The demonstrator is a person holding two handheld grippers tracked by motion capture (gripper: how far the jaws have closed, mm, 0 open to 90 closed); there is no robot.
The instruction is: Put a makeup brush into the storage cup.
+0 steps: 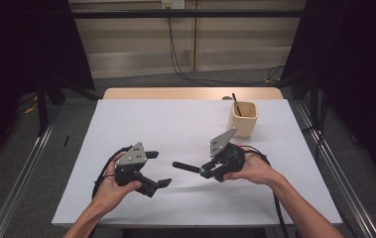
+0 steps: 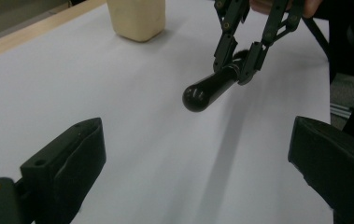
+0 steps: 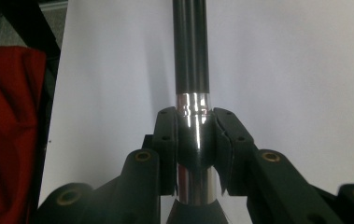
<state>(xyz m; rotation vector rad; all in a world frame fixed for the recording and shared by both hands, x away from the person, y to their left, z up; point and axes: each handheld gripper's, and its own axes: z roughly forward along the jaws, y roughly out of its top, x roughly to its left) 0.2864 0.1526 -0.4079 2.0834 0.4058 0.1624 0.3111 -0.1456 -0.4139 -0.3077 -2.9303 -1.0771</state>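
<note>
The right tongs (image 1: 206,171) are clenched on a black-handled tool (image 1: 184,167) at its shiny metal collar, holding it level above the white surface (image 1: 175,124). The left tongs (image 1: 156,168) gape released nearby, facing its rounded handle end

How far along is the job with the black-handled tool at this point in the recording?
Done: the right gripper is clamped on the metal neck of the black-handled tool, held above the white table with its rounded handle end toward the left gripper. In hand: a likely handover. Left: the left gripper is open and apart from the handle, and where the tool ends up, perhaps the beige cup, is unclear.
</note>
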